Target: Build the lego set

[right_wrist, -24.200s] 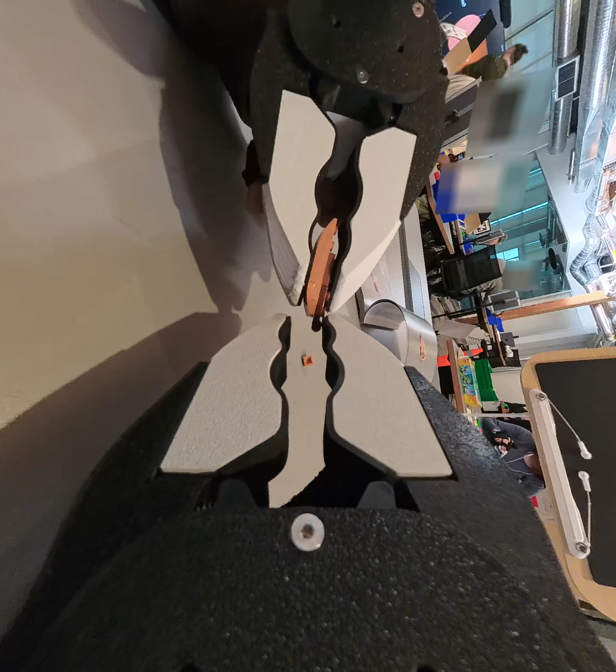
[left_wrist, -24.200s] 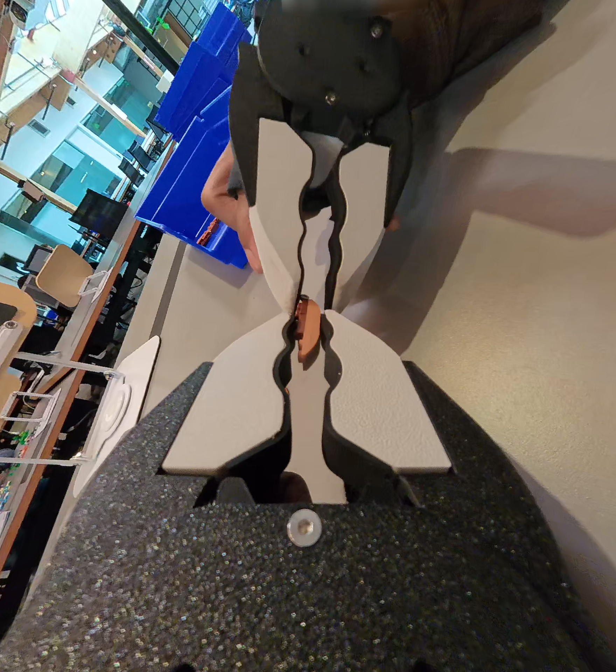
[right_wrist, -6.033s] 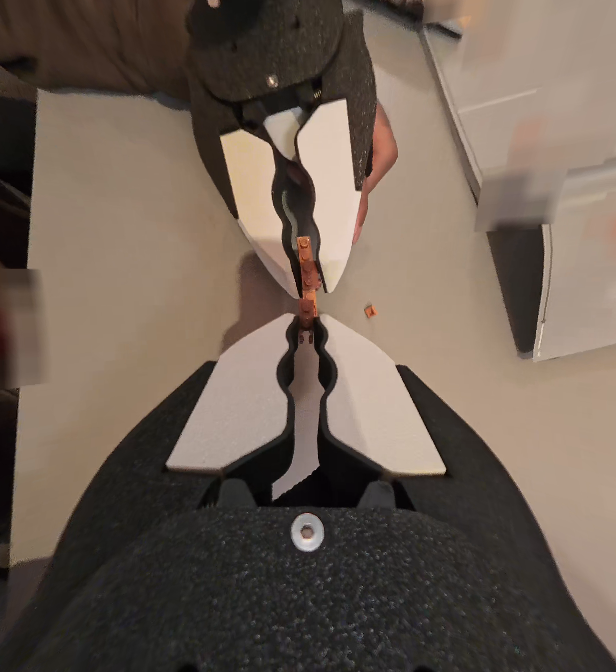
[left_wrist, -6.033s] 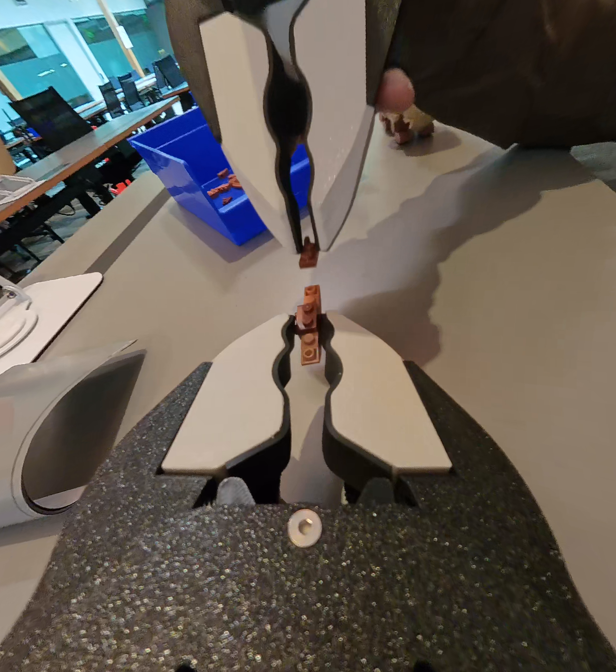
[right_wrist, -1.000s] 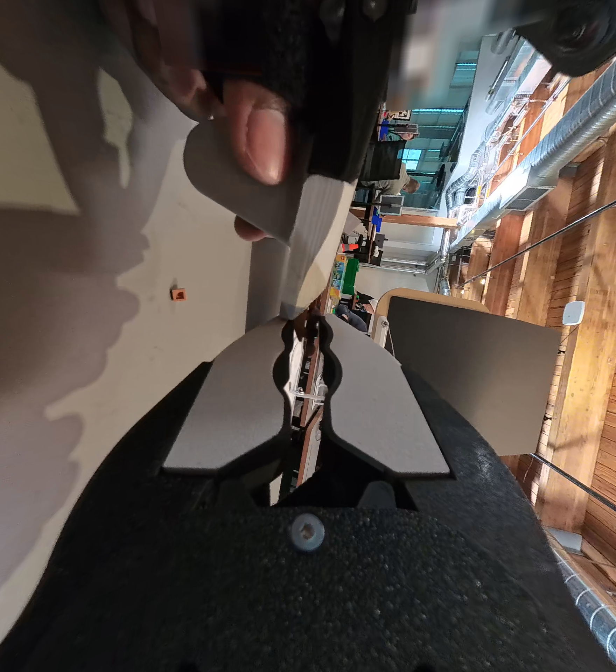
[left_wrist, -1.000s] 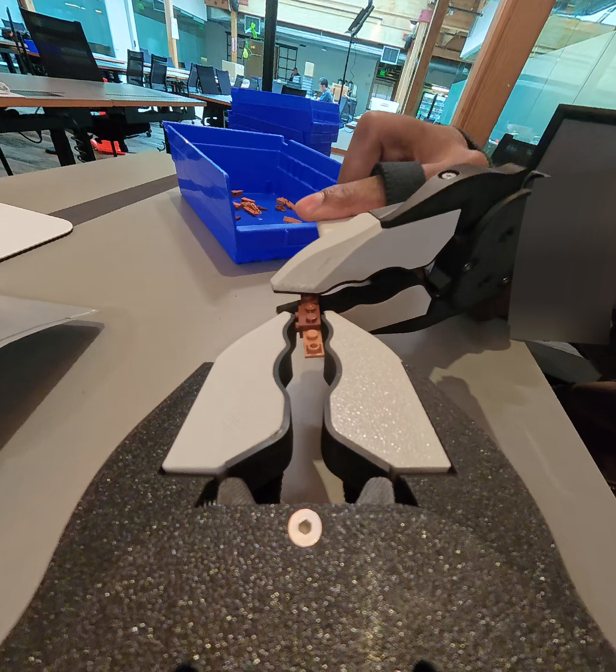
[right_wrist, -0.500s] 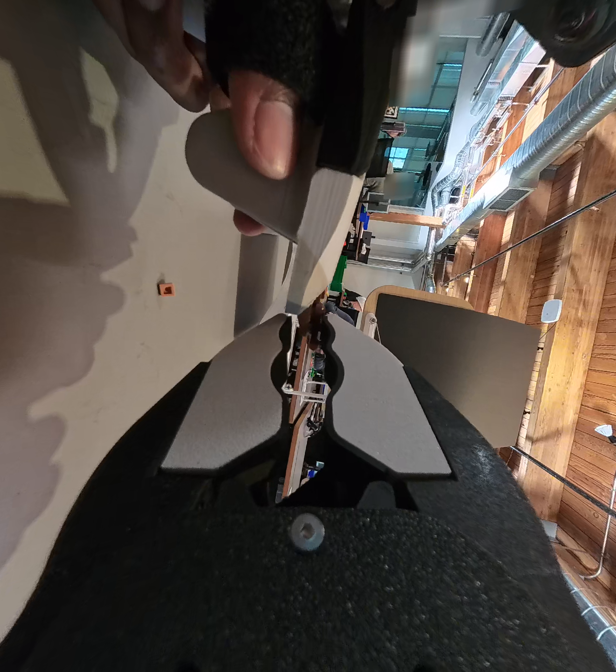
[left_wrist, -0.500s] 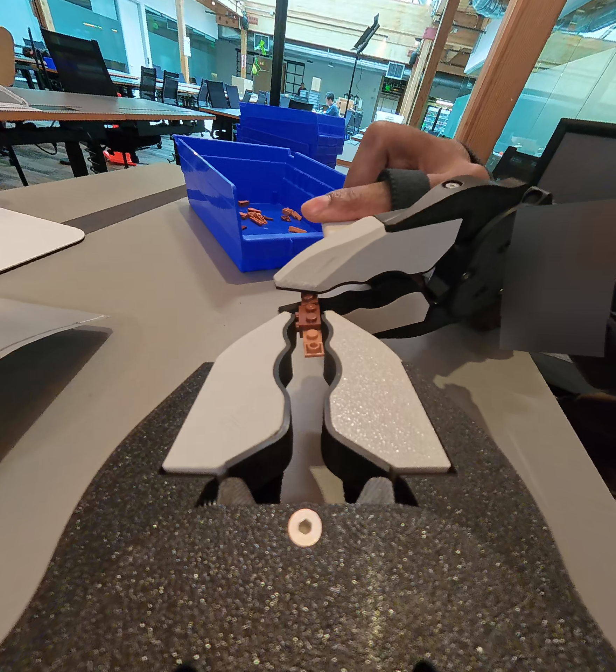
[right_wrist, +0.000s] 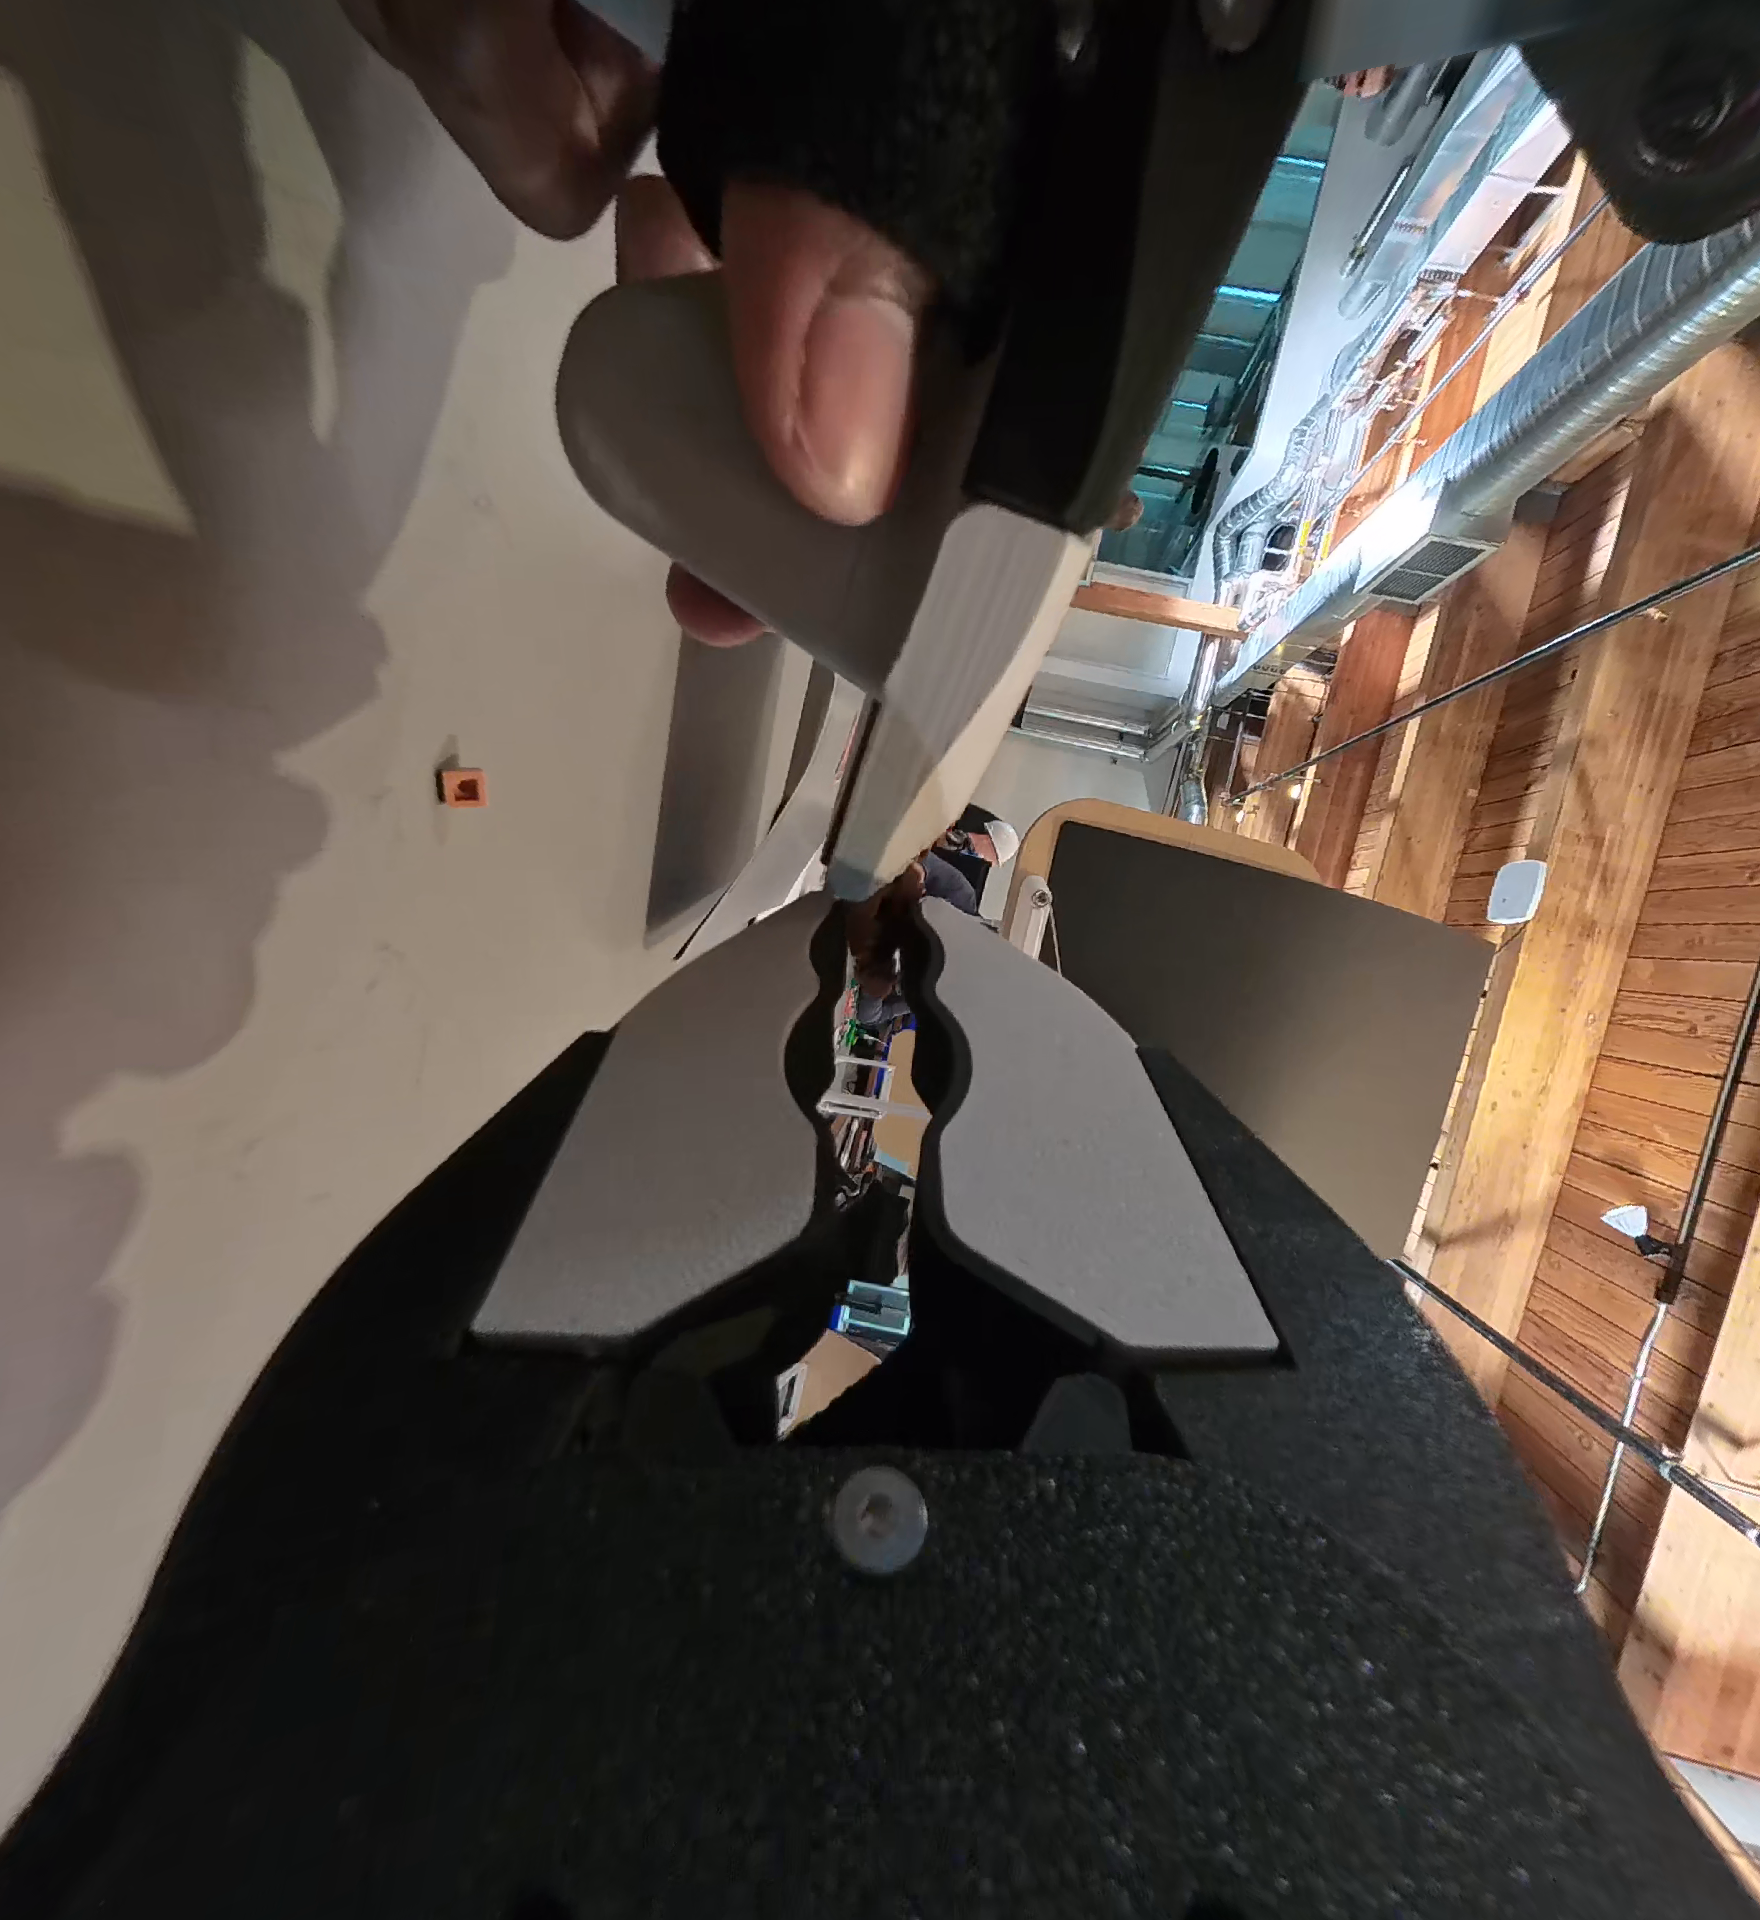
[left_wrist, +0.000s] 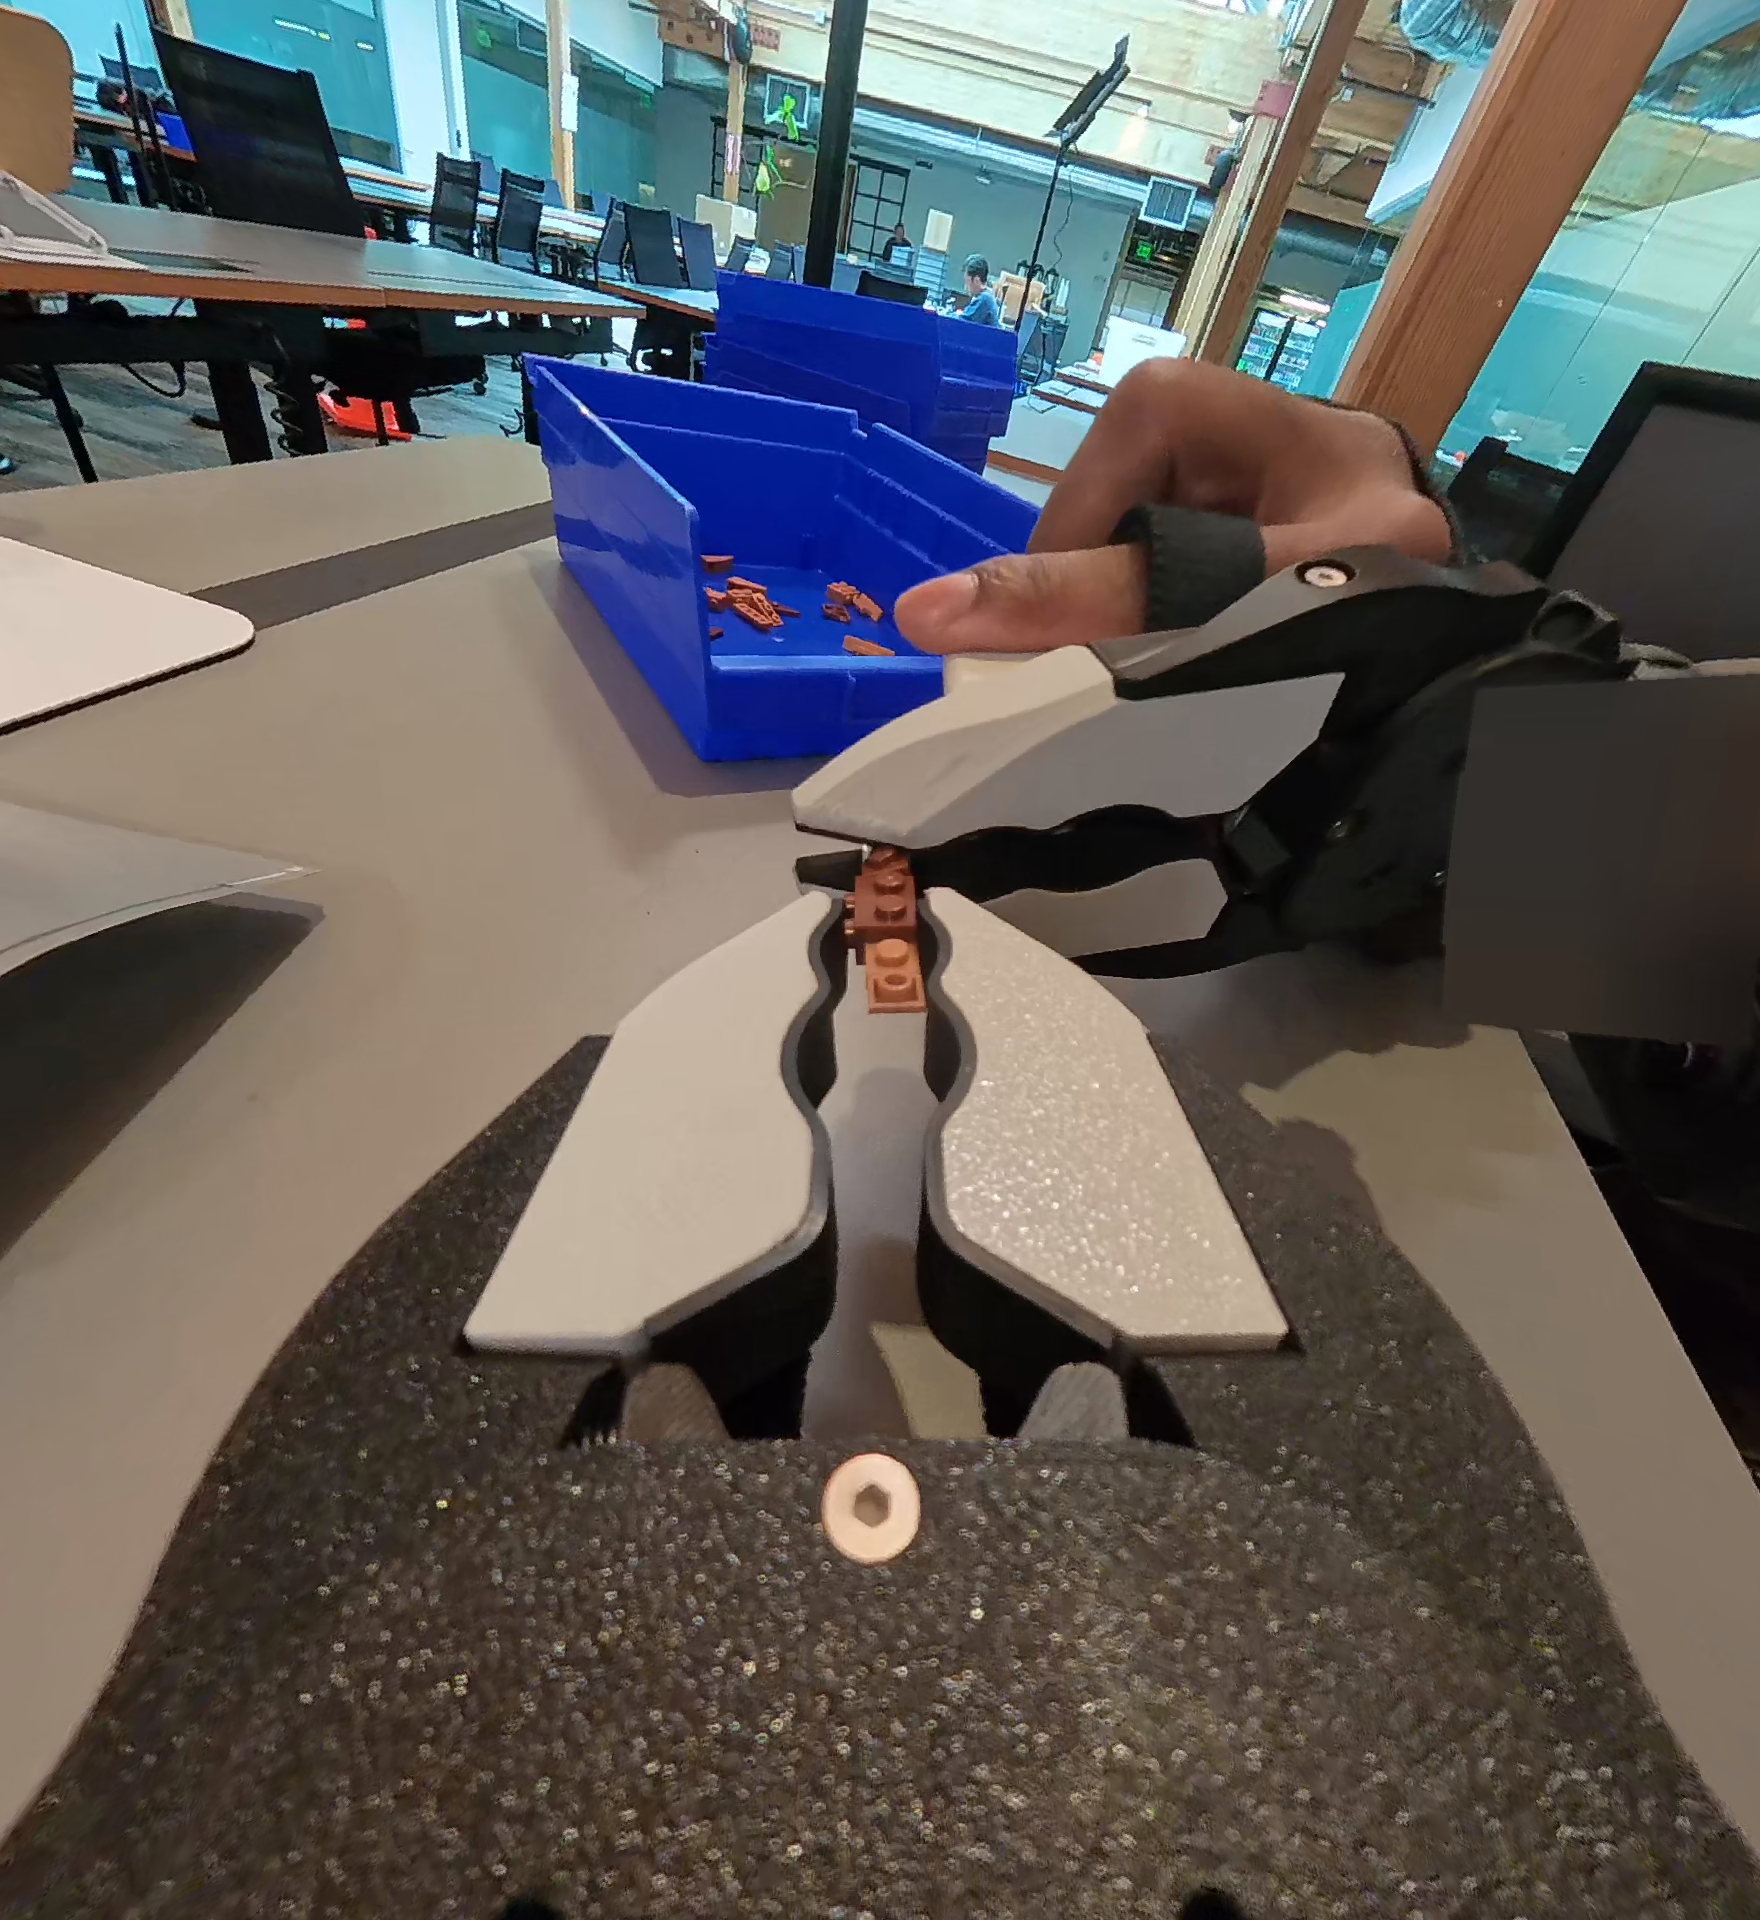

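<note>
I have the left hand-held gripper (left_wrist: 884, 920) closed on a short strip of brown lego plates (left_wrist: 888, 940), studs up, held above the grey tabletop (left_wrist: 460, 727). The right hand-held gripper (left_wrist: 860, 847) comes in from the side, its tips meeting the far end of that strip; whether it is pinching a small piece there I cannot tell, since the tips hide it in both views. I judge this as the pressing-on step: seating a piece onto the strip's end. Next I need firm, square pressure, then a clean release without twisting the strip. More brown pieces wait in the blue bin (left_wrist: 637, 582), and one tiny orange piece (right_wrist: 462, 787) lies loose on the tabletop.
</note>
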Demonstrator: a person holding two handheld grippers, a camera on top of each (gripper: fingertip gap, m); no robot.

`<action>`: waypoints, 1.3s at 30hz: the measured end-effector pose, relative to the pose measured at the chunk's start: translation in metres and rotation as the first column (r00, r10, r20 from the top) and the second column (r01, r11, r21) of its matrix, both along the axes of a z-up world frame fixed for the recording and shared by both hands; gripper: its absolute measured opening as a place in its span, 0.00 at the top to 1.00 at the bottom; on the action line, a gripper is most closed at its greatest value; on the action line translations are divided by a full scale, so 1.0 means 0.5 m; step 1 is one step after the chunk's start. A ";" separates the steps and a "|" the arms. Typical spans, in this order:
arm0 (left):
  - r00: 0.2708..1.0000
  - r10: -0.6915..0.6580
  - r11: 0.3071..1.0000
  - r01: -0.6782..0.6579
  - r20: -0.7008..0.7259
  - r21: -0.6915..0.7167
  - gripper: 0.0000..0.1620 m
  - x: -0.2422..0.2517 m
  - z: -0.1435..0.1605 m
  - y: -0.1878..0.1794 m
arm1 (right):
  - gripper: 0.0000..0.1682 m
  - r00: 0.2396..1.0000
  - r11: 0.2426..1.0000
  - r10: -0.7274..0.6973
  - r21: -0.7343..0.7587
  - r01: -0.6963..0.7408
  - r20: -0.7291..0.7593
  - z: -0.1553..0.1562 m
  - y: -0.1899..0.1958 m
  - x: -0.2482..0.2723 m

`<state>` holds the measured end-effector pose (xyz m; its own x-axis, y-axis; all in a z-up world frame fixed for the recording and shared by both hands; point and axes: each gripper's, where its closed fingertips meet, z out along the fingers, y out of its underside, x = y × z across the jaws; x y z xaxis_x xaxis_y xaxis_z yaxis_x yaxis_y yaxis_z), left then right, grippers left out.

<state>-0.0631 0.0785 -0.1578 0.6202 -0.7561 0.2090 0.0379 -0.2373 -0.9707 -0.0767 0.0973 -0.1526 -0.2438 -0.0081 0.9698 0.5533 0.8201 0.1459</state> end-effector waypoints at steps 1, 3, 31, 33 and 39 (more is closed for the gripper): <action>1.000 0.004 1.000 -0.004 0.004 -0.007 0.93 0.000 0.000 0.001 | 0.94 1.000 1.000 -0.003 0.006 0.003 0.003 0.000 0.001 0.000; 1.000 0.013 1.000 -0.013 0.007 -0.024 0.93 -0.001 -0.003 0.003 | 0.94 1.000 1.000 -0.011 0.012 0.011 0.012 -0.004 0.003 0.000; 0.999 0.036 0.996 -0.033 -0.030 0.088 0.92 -0.007 0.014 0.003 | 0.79 0.992 0.974 0.069 -0.210 -0.090 -0.105 0.023 -0.015 0.007; 0.998 0.029 0.995 -0.024 -0.048 0.092 0.93 -0.003 0.011 0.001 | 0.80 0.993 0.974 0.081 -0.204 -0.096 -0.083 0.015 -0.020 0.005; 0.997 0.023 0.995 -0.015 -0.075 0.099 0.93 0.004 0.008 -0.001 | 0.88 0.993 0.981 0.097 -0.161 -0.106 -0.060 0.006 -0.029 -0.001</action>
